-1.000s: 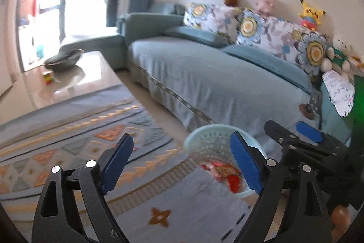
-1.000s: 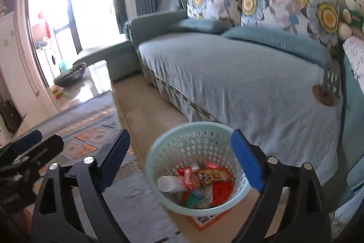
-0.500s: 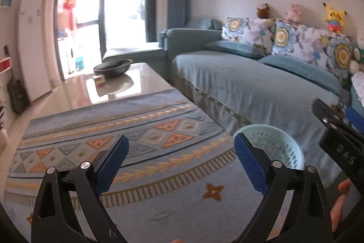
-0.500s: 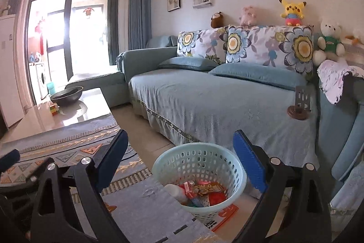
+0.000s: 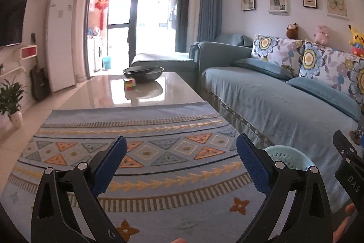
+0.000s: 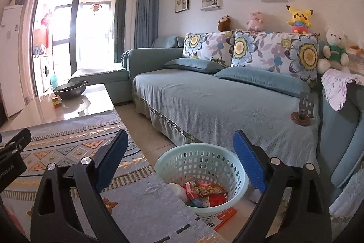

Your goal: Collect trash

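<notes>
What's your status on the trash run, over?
Left gripper open, empty. Right gripper open, empty. Trash basket on floor by sofa, wrappers already inside. Nothing blocking it.

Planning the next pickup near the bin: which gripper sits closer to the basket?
Right gripper: the pale green perforated plastic basket sits between its open jaws. The left gripper faces the patterned tablecloth.

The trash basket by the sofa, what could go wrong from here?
The basket stands on the floor tight against the cloth-covered table edge, so a low swing of the right gripper might tip it, spilling the wrappers. Both grippers' jaws are open and empty; the left gripper faces away from it.
</notes>
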Available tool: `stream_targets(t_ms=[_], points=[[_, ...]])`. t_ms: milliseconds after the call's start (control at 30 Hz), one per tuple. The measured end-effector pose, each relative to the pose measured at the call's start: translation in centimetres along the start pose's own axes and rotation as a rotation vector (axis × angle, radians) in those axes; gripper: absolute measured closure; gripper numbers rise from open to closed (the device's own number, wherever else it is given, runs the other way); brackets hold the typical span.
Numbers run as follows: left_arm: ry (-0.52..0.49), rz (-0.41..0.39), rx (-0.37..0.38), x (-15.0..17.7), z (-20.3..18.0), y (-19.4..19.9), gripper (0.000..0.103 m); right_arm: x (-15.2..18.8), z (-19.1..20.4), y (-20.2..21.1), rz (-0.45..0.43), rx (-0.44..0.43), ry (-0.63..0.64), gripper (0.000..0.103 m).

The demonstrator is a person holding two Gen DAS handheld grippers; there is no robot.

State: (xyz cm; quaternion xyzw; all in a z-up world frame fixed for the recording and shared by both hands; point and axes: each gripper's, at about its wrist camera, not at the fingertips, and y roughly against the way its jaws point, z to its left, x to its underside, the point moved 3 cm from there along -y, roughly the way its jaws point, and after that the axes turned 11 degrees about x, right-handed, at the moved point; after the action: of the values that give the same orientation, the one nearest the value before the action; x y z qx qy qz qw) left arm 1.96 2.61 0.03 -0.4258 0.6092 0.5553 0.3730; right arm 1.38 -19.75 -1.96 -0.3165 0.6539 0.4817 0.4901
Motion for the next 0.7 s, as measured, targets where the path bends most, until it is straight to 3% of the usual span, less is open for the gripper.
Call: stream_targets(t_ms=[700], points=[[-0.042, 0.023, 0.02, 0.11, -0.62, -0.84, 0.009, 0.57, 0.05, -0.62, 0.039, -0.005, 0.007, 0.014]])
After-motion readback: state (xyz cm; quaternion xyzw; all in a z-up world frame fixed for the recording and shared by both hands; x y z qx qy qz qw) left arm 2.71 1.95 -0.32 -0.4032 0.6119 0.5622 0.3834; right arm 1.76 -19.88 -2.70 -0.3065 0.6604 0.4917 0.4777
